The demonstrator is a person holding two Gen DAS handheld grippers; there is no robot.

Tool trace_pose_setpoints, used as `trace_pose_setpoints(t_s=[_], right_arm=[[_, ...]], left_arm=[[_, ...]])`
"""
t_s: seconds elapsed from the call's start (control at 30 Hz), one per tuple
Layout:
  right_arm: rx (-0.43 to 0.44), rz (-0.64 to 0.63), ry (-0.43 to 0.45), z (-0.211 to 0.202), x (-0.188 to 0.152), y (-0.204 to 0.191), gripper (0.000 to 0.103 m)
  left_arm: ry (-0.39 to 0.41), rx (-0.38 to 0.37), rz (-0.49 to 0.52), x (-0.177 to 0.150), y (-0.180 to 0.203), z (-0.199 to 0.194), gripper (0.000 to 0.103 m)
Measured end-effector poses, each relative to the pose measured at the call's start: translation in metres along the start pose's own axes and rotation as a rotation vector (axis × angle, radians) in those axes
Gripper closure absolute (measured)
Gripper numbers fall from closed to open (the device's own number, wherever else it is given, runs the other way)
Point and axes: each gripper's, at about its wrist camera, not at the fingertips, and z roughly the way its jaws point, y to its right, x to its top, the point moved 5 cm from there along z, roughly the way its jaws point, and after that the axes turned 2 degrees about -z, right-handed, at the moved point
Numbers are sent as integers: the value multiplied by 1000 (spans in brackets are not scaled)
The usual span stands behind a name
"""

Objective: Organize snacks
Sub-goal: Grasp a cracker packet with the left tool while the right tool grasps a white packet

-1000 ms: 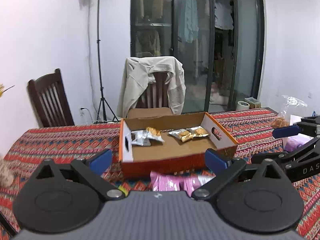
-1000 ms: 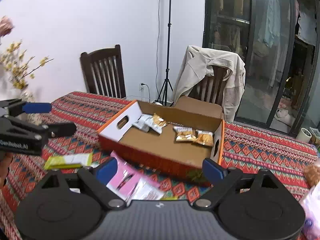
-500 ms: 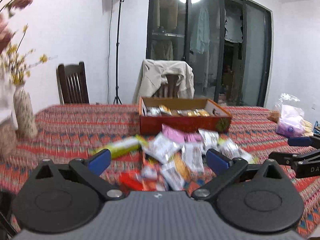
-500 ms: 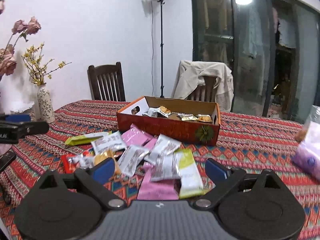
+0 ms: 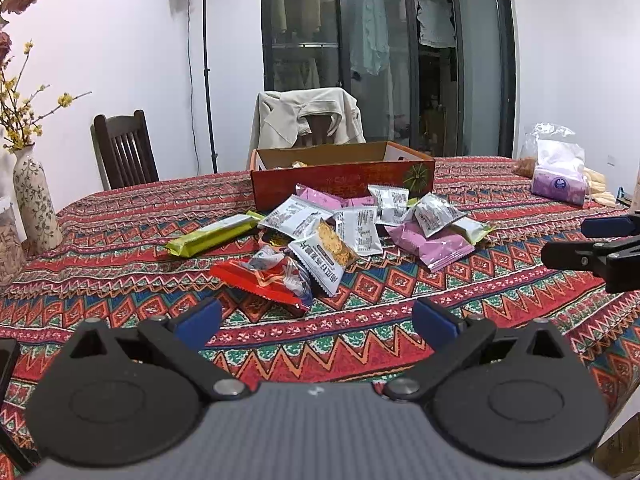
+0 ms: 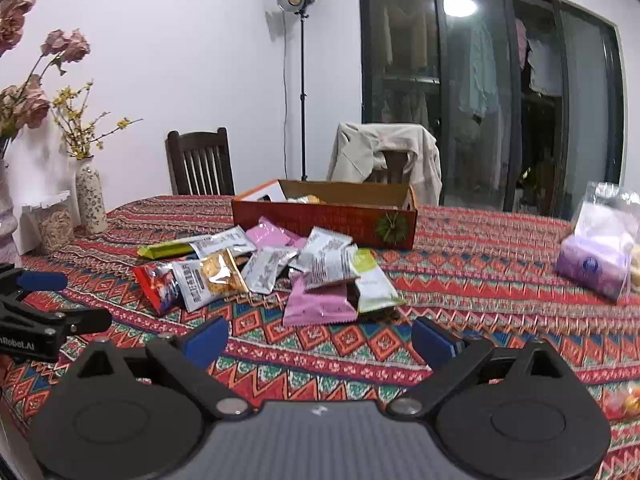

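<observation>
- Change since one second ago: both grippers have drawn back from the cardboard box (image 5: 342, 176); it then filled the view close ahead of the jaws, and it now stands well beyond them at the far side of the snack pile (image 5: 340, 226).
- Left gripper (image 5: 316, 318): jaws wide apart, holding nothing, low over the patterned surface (image 5: 120, 240); the pile lies straight ahead of the gap between them.
- Right gripper (image 6: 320, 334): jaws likewise wide apart and empty; the pile lies ahead of them, slightly toward the left jaw.
- Snack pile: loose flat packets, overlapping, lying on the surface just in front of the box's red printed wall.
- Nearest the left jaws: a red packet (image 5: 260, 282), touching a white packet with a clear window showing a golden snack (image 5: 326, 254).
- Ahead and left of the left jaws: a long yellow-green bar wrapper (image 5: 210, 234), at the pile's edge.
- Ahead and right of the left jaws: a pink packet (image 5: 434, 246) beneath silver-white packets (image 5: 358, 230).
- Nearest the right jaws: a pink packet (image 6: 318, 300) beside a white-and-green packet (image 6: 374, 280).
- Box interior: a few packets show over the rim; their kind cannot be told.
- Far right of both jaws: a clear bag with purple tissues (image 5: 558, 178).
- Far left: a flowered vase (image 6: 91, 196).
</observation>
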Motion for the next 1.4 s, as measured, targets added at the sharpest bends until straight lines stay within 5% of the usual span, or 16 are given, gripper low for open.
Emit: trace_pose_setpoints(t_s=[0.37,0.53,0.6,0.83,0.97,1.1,1.3,1.4], right_arm=[[-7,5,-11,29,-6,1,7],[1,-3,-13,53,5,-1,7],[6,-22,-9,65,13,-1,7],[-2,-86,-31,122,43,2,20],[-41,-123,-52,158,54,1,23],[-59,-143,-69,181,52,-1,25],[-54,-128,-84,196,49,3,59],[-51,-114,-80,194,48,5,62]], left_arm=[[-41,-26,51,8,3,40,0],[-19,-37,154,23,12,67,3],[-28,-37,230,30,18,84,13],[-68,-67,419,33,33,136,23],[-95,-65,430,29,31,151,25],[-126,-58,417,31,26,163,47],[-110,-49,432,31,27,160,63],[-113,-66,347,36,22,152,64]])
